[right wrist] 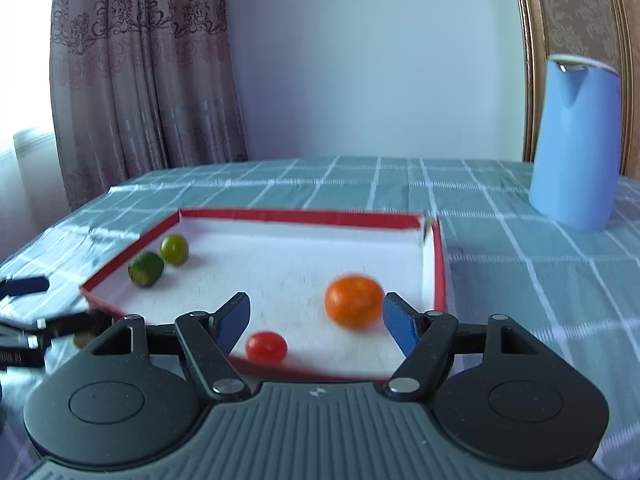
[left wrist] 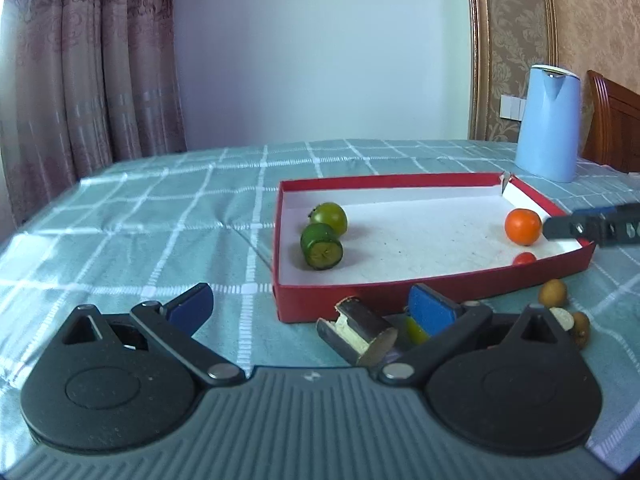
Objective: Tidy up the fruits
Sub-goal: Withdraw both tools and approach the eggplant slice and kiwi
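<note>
Claws first: left claw (left wrist: 310, 308) spread wide, pads clear of everything, low over the teal checked surface (left wrist: 160, 216) just short of the red box (left wrist: 440, 286). Between its fingers on the cloth: dark cut stalk piece (left wrist: 362, 334), pale inside showing, lying on its side; yellow-green bit (left wrist: 414, 328) tucked against the right pad, can't tell what. Off to the right of that pad, outside the box: small brown round fruits (left wrist: 554, 293), a few, close together.

Right claw (right wrist: 316, 320) spread partway, pinching nothing, over the box's near wall. Blurred view. Orange fruit (right wrist: 354, 306) loose on the white box floor, just beside the right pad (right wrist: 400, 320), contact unclear. Red cherry tomato (right wrist: 266, 347) nearer, by the near wall, between the fingers' lines but untouched.

Further in, box's left side: cut green fruit (left wrist: 322, 246) on its side, sliced face toward the left camera, touching or just beside whole green fruit (left wrist: 330, 218) behind it.

Beyond the box, far right corner of the surface: blue kettle (left wrist: 548, 122), upright. Curtain (left wrist: 92, 60) and white wall at the back.
</note>
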Motion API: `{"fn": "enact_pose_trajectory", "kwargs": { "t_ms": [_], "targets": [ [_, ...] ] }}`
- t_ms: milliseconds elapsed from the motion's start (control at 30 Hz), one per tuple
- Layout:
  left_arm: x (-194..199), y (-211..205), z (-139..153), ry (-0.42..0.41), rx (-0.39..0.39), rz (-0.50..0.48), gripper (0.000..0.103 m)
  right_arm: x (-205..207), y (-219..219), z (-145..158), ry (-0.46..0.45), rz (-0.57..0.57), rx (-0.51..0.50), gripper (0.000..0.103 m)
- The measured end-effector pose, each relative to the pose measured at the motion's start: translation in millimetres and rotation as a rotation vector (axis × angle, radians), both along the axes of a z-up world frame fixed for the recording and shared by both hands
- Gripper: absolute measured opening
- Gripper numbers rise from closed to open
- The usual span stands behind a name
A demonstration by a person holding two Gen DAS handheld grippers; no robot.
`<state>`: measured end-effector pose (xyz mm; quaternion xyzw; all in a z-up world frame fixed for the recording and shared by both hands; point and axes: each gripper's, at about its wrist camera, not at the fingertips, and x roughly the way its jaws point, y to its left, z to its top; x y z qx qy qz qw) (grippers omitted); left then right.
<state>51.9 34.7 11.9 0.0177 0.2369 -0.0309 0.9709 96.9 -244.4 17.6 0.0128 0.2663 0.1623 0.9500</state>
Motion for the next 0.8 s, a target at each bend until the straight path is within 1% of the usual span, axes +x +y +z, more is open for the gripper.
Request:
{"fn": "enact_pose_trajectory", "kwargs": {
  "t_ms": [67, 133, 233, 300, 367, 433, 633, 733, 800],
  "targets": [
    [3.8, 0.8, -2.2, 0.031, -0.008, -0.018, 0.103, -4.9, -5.7, -2.4, 0.008, 0.003, 0.015, 0.073],
    [3.5, 1.4, -2.4, 0.039, -0.012, -0.068, 0.103, -8.9, -11.3, -3.5, 0.008, -0.009, 0.029, 0.073],
    [4.0, 0.4, -4.1, 0.062, 0.007, -0.163, 0.103, -13.2, -17.1, -3.7, 0.007, -0.019, 0.048, 0.073],
    [6.4, -0.9, -6.5, 0.094, 0.013, -0.236, 0.103, -14.2, -17.7, -3.7, 0.007, -0.018, 0.054, 0.073],
    [9.2, -4.9, -9.1, 0.118, 0.034, -0.267, 0.103, -15.2, -17.0, -3.3, 0.003, -0.02, 0.053, 0.073],
    [11.6, -9.8, -12.4, 0.144, 0.056, -0.318, 0.103, -16.0, -16.1, -3.5, 0.002, -0.018, 0.048, 0.073],
    [15.2, -21.4, -15.8, 0.124, 0.174, -0.393, 0.103, -16.4, -13.7, -4.2, 0.002, -0.016, 0.029, 0.074],
    [17.8, -20.1, -17.6, 0.14, 0.168, -0.444, 0.102, -16.9, -12.5, -5.1, 0.0, -0.022, 0.015, 0.074],
    [14.9, -20.3, -18.1, 0.138, 0.167, -0.471, 0.1, -17.0, -12.0, -5.5, 0.001, -0.029, 0.011, 0.075]
  ]
}}
